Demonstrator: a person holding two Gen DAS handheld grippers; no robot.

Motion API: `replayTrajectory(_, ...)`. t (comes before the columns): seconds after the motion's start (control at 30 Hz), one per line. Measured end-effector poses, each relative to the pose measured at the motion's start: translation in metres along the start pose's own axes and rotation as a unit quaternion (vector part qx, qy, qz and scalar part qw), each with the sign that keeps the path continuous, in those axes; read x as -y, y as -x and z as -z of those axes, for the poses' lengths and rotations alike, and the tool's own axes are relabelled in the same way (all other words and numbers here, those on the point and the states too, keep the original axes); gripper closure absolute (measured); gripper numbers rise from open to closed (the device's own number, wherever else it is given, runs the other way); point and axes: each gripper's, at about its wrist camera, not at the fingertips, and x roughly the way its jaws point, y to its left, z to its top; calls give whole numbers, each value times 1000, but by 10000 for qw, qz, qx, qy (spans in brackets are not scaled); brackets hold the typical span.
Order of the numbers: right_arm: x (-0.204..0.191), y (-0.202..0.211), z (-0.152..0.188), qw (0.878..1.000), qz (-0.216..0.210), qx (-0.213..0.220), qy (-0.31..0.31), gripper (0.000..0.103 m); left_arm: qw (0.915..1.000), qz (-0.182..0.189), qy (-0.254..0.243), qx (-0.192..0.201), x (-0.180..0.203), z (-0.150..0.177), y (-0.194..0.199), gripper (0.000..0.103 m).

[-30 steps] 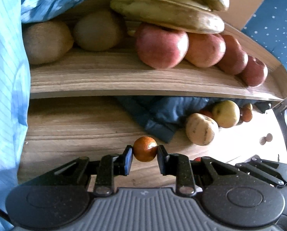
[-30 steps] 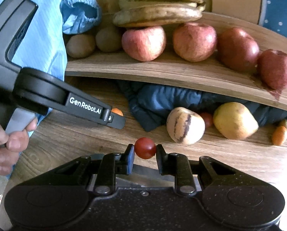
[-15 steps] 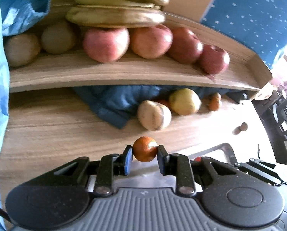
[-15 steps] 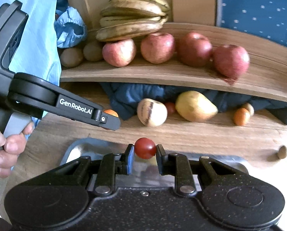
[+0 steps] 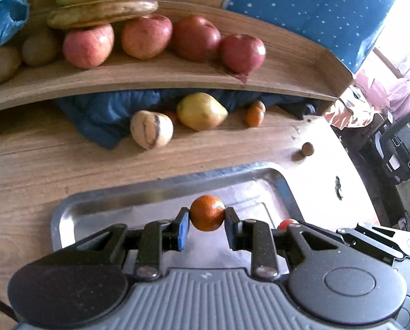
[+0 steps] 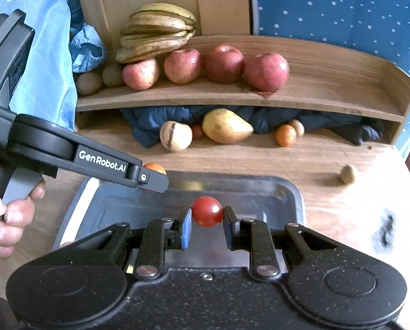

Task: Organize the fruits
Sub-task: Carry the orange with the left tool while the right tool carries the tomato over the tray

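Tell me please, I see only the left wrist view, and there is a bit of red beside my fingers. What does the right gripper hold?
Observer: The right gripper is shut on a cherry tomato, which hangs over the metal tray.
Operator: Does the right wrist view show my left gripper from outside?
Observer: Yes. A hand grips the handle of the left gripper at the left edge of that view.
Operator: And where is my tangerine there?
Observer: The tangerine peeks out behind the near finger, by the tray's far left corner.
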Motion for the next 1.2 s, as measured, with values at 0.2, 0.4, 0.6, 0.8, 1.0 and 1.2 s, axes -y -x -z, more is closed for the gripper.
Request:
replayTrajectory(0.2,4,15,21,10000,-21,-51,18,77,9999,-94,33,-42,6,17,4,73)
replayTrajectory(0.4,4,21,37,9998,-121,-146,6,77,9997,-216,30,-110,7,29,6,73)
replayTrajectory(0.6,1,19,48,9991,-223,-327,128,77,9990,-375,144,-205,2,38,7,73)
replayTrajectory(0.8,-3,15,55,9976,-352,-528,273,77,9978,-486,264,-373,-3,45,1,73)
replayTrajectory(1.0,-7,12,60,9962,-437,-657,380,77,9971,-563,250,-438,-2,45,-2,73)
replayTrajectory(1.2,-6,9,62,9953,-481,-745,384,77,9961,-630,246,-568,-3,46,-3,73)
